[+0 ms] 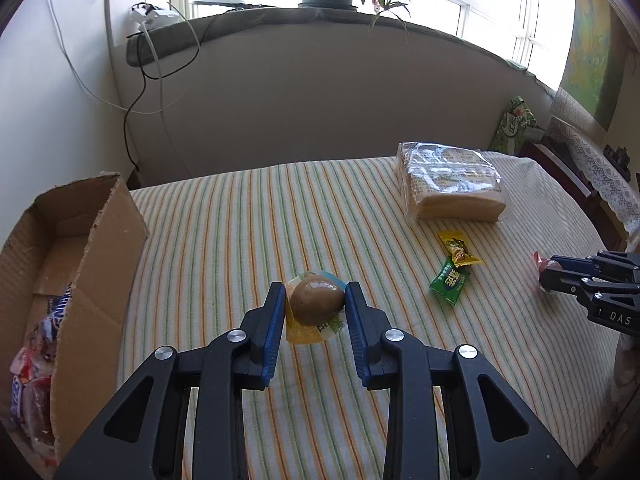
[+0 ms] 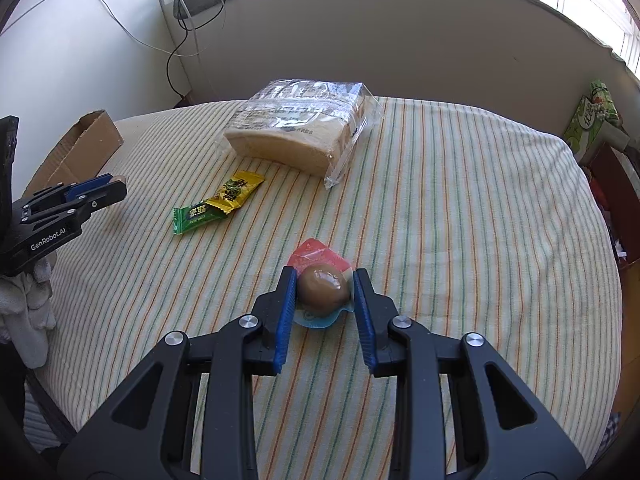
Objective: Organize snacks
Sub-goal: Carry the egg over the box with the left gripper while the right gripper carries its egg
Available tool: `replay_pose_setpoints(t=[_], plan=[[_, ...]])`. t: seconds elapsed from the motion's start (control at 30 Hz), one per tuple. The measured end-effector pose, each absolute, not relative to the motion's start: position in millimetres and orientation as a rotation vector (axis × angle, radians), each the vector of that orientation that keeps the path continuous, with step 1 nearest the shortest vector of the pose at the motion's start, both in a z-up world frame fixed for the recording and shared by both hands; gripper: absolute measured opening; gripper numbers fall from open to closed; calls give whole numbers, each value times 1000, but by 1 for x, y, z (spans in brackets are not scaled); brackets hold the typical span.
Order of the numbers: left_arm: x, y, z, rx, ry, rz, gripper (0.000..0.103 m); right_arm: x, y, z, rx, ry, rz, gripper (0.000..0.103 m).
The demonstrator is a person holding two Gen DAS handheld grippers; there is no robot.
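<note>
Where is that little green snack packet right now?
The small green foil snack packet lies on the striped tablecloth, its end touching or slightly overlapping the yellow snack packet. In the right wrist view it sits left of centre, nearer than the clear-wrapped sliced bread.

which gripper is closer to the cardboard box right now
Left. The left gripper holds an egg pack right beside the cardboard box; the right gripper grips another across the table.
</note>
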State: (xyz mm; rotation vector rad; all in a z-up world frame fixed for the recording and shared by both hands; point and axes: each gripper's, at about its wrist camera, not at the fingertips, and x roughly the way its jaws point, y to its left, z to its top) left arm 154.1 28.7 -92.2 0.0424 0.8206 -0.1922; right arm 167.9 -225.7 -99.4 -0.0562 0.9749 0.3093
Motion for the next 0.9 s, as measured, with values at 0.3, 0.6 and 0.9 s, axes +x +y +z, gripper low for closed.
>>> replay_pose_setpoints(t=[0.3, 0.6, 0.9], plan=[[134, 59, -56, 23, 745, -145, 29, 154, -196, -73, -75, 928, 375, 29], [111, 113, -31, -5, 689, -45, 29, 141, -135, -41, -118, 858, 513, 29], [99, 160, -21, -22, 656, 48, 29, 134, -65, -23, -171, 816, 637, 29]])
